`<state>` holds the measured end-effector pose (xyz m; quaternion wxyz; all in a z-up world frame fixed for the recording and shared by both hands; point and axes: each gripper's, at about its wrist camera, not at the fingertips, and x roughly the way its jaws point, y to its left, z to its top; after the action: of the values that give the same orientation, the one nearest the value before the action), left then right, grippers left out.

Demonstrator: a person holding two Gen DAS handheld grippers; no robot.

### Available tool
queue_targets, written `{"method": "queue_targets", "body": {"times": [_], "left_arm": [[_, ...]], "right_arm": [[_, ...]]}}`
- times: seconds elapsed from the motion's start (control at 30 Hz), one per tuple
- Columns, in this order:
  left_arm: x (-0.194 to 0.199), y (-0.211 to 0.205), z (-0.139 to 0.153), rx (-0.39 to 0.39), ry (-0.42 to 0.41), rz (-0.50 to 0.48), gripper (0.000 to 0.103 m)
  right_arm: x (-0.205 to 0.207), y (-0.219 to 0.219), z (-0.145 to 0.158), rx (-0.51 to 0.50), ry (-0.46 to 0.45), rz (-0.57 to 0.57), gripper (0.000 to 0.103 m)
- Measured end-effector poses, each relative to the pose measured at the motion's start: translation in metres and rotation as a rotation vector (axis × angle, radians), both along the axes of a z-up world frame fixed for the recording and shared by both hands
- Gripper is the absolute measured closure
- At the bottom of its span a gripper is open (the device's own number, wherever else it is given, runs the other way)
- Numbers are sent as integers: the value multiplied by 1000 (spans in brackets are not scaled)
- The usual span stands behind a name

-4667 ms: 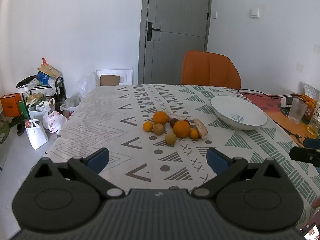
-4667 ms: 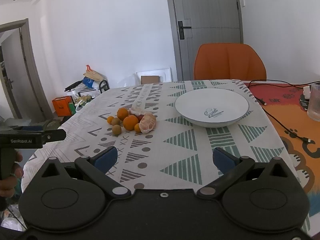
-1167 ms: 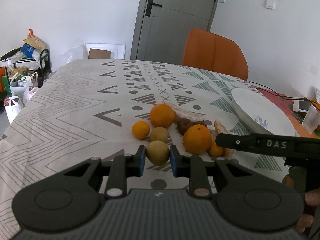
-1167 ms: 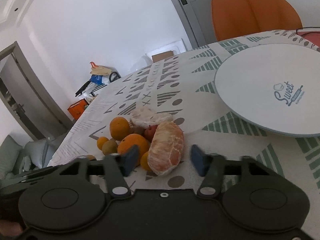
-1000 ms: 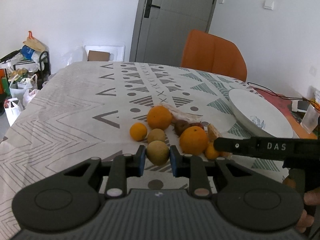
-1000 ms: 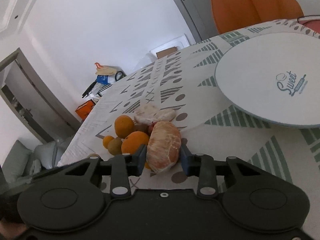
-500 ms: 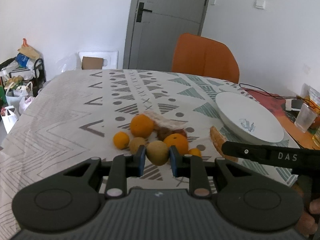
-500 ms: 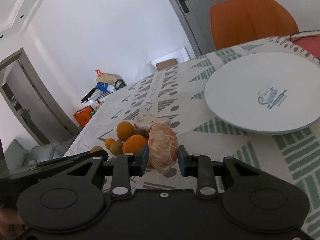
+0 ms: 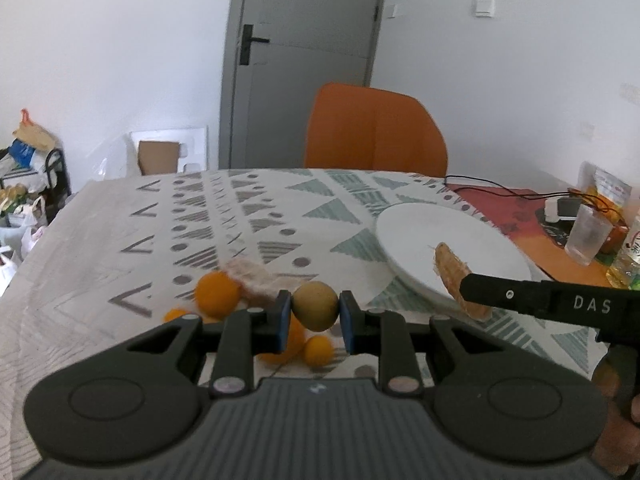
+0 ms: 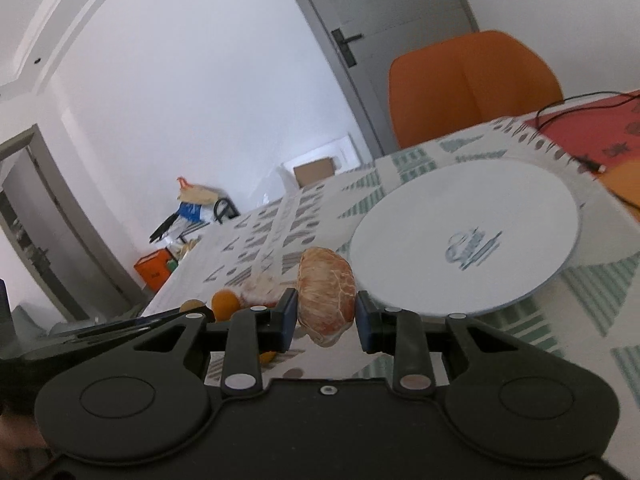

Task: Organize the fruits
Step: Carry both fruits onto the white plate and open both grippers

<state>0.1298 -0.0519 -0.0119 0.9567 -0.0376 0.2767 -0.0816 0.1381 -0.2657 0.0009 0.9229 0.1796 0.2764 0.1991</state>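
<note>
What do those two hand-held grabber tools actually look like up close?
Both are matte black plastic. The left gripper and right gripper each have two jointed fingers with silver pivot pins, blue pads at the tips, round discs at the base and a ribbed body. Seen side-on, the right gripper's finger bears white "DAS" lettering.

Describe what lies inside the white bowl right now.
The white bowl holds no fruit; only a printed logo shows at its centre. The peeled citrus hides a bit of its near rim.
</note>
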Motion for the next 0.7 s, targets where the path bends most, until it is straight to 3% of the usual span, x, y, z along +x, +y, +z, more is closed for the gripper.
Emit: {"method": "queue_targets", "body": {"times": [0.37, 0.7], "left_arm": [[17, -32, 5, 15, -22, -62, 79], [38, -52, 2, 26, -16, -94, 79]], "right_arm": [[4, -38, 5, 22, -15, -83, 74], [14, -62, -10, 34, 7, -151, 74]]}}
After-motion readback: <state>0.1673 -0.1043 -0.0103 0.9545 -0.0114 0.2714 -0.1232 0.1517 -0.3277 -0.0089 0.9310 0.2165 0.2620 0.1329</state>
